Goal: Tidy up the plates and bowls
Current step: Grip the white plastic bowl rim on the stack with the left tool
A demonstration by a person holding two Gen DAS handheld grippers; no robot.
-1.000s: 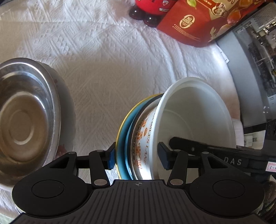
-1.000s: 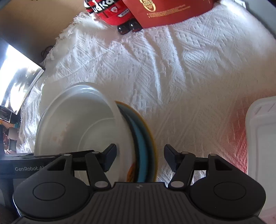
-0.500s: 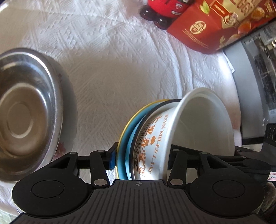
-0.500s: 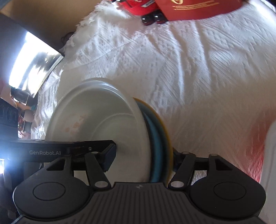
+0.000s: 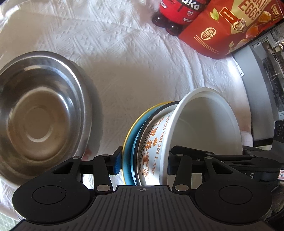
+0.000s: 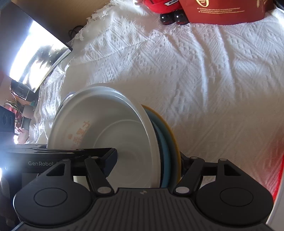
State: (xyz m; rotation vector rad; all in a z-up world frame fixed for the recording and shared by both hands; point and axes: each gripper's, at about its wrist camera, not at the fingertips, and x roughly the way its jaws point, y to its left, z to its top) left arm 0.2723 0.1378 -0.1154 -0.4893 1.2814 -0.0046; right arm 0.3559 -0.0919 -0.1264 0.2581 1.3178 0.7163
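A white paper bowl with orange print point(image 5: 156, 151) sits nested on a blue plate point(image 5: 132, 151) and a yellow plate point(image 5: 134, 122). My left gripper point(image 5: 143, 163) is shut on this stack, one finger under the plates, the other inside the bowl. My right gripper point(image 6: 149, 163) is shut on the same stack point(image 6: 124, 135) from the opposite side. The stack is held tilted above the white cloth. A steel bowl point(image 5: 39, 113) stands on the cloth to the left of the stack.
A white knitted cloth point(image 6: 204, 71) covers the table. A red soda bottle point(image 5: 177, 10) and a red snack bag point(image 5: 230, 26) lie at the far edge. A grey computer case point(image 5: 262, 76) stands at the right in the left wrist view.
Both grippers closed on the stack and lifted it off the cloth. The bowl and plates now sit tilted between the fingers.
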